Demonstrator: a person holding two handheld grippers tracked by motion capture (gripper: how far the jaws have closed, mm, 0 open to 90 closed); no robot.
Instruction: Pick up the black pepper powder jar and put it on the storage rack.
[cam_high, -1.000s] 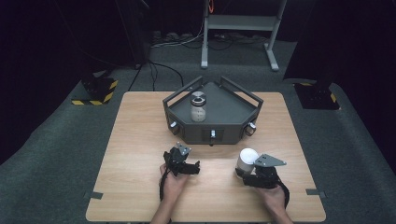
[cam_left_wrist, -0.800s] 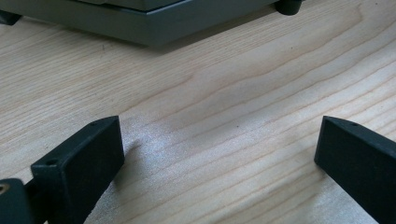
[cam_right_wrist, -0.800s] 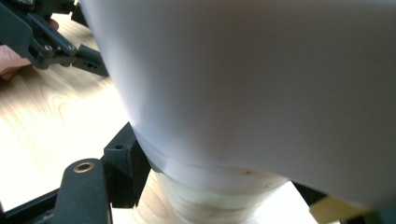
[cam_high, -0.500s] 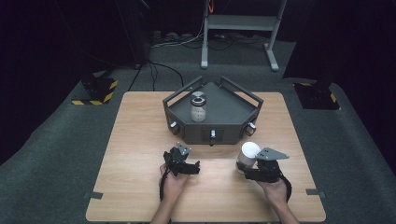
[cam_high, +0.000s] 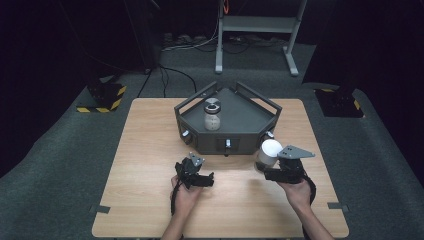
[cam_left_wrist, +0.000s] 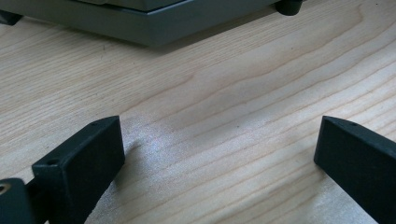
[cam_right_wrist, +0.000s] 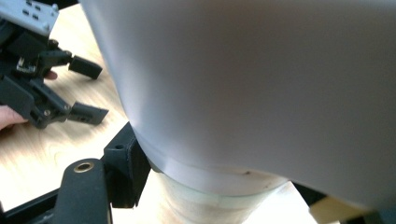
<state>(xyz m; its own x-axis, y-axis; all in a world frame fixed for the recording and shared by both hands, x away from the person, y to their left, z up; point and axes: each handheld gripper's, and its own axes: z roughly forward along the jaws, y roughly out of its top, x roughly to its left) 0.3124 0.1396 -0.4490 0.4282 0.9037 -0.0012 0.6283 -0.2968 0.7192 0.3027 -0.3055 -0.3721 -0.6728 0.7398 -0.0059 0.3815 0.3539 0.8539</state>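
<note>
The right gripper (cam_high: 265, 167) pinches a white-capped bottle (cam_high: 268, 153), its black jaws pressed against the neck just under the broad white cap. In the right gripper view the bottle (cam_right_wrist: 261, 93) looms close, the pale cap above and a clear, greenish neck below, with one jaw tight against its left side. Compared with a second ago, the bottle sits higher and nearer the grey tray (cam_high: 250, 131): then it stood lower, close to the table (cam_high: 145, 165), and now it hangs in the air just off the tray's front right corner, close to the small knob there. The right hand (cam_high: 295, 192) has risen with it.

The left gripper (cam_high: 204, 179) has not shifted. It rests low over the wood in front of the tray, its jaws spread wide with only bare tabletop between them, as the left gripper view shows (cam_left_wrist: 219, 168). The left hand (cam_high: 184, 196) holds it from behind.

Inside the tray a second bottle (cam_high: 212, 115) stands upright, dark-capped and clear-bodied, in the same spot as before.
</note>
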